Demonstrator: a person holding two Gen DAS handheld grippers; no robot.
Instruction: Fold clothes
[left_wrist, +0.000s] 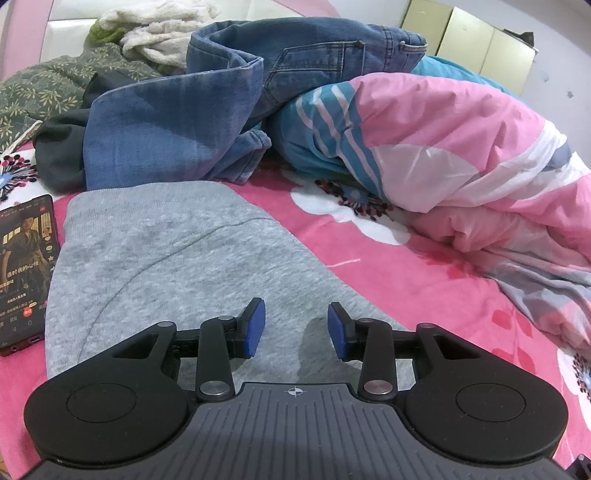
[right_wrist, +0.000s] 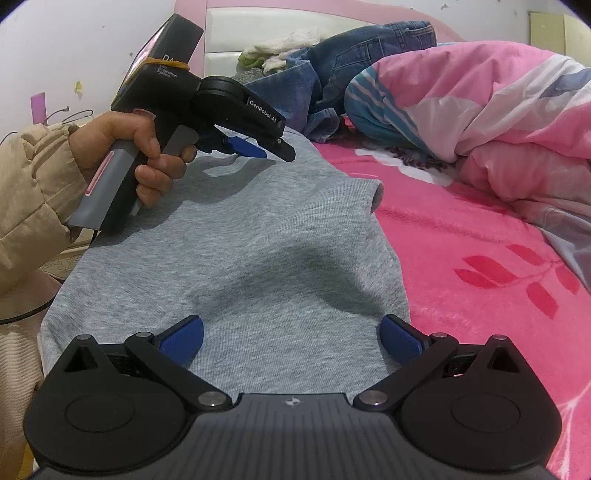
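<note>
A grey knit garment lies spread flat on the pink flowered bed sheet. My left gripper hovers just over its near part, blue pads a hand's width apart with nothing between them. In the right wrist view the same grey garment runs away from me. My right gripper stands wide open over its near end, holding nothing. Further along, a hand in a beige sleeve holds the left gripper low over the garment's far end.
Crumpled blue jeans and a dark garment lie beyond the grey one. A bunched pink and teal quilt fills the right. A lit phone lies at the left edge. Green patterned fabric and white fleece sit at the headboard.
</note>
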